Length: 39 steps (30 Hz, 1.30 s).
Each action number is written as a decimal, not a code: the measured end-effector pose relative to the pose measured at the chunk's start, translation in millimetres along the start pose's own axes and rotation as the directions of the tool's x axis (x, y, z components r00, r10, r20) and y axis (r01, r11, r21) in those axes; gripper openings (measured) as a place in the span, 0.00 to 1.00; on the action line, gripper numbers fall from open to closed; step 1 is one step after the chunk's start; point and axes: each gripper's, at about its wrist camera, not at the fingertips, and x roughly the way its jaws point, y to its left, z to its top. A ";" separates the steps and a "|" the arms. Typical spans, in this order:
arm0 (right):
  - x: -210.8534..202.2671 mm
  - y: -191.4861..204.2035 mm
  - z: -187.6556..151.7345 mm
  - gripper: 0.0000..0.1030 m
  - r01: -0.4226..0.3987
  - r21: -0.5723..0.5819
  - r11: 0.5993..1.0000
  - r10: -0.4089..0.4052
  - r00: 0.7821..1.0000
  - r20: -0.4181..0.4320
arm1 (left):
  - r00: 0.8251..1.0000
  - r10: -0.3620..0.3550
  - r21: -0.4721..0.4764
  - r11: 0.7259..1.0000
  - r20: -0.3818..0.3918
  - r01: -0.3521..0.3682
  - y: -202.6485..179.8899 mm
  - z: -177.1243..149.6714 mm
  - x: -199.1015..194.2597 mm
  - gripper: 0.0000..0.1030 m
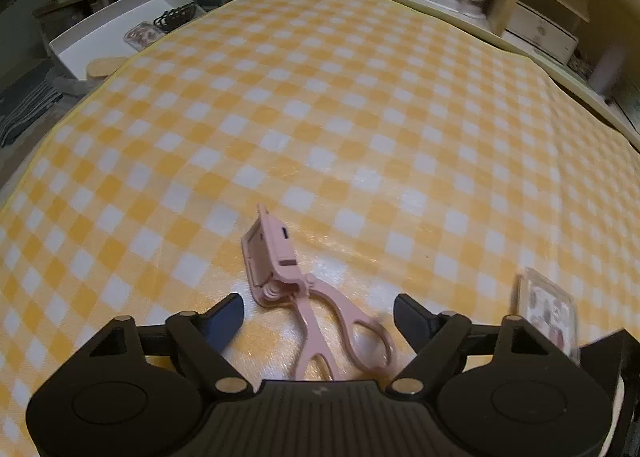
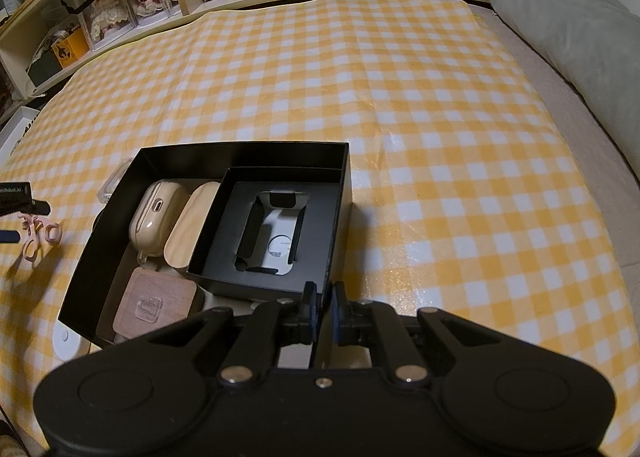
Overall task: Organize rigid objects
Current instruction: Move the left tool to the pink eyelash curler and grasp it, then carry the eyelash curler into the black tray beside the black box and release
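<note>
Left gripper (image 1: 318, 315) hovering low over checked cloth (image 1: 360, 117), jaws spread wide, nothing between pads; pink eyelash curler (image 1: 296, 281) lying flat on cloth between fingertips, handles pointing toward camera. Right gripper (image 2: 323, 303) pinching near wall of black box (image 2: 224, 155), fingers nearly together on it. Box sitting on cloth, holding beige earbud case (image 2: 158, 219), wooden pieces, smaller black insert (image 2: 224, 253)

Tablecloth (image 1: 360, 117): yellow-and-white check. Eyelash curler (image 1: 288, 273): pale pink throughout. Large box (image 2: 120, 217): black walls. Inner tray (image 2: 224, 249): black. Earbud case (image 2: 156, 217): glossy beige. Square block (image 2: 154, 309): light brown wood grain. Both grippers: black. Pillow (image 2: 580, 37): grey.
</note>
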 end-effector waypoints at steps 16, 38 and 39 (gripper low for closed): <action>-0.1 -0.3 0.0 0.08 -0.001 0.001 1.000 0.001 1.000 0.000 | 0.997 -0.055 -0.241 0.968 0.058 0.068 32.0 1.8 2.6 0.39; -0.2 -0.2 0.5 0.08 0.001 -0.002 1.000 -0.001 1.000 -0.001 | 0.873 -0.474 0.155 0.876 0.111 0.456 -88.2 -20.7 -102.5 0.39; -0.1 -0.1 0.4 0.08 0.001 -0.005 1.000 -0.001 1.000 -0.001 | 0.867 -0.489 0.149 0.868 0.094 0.473 -90.4 -25.5 -105.3 0.39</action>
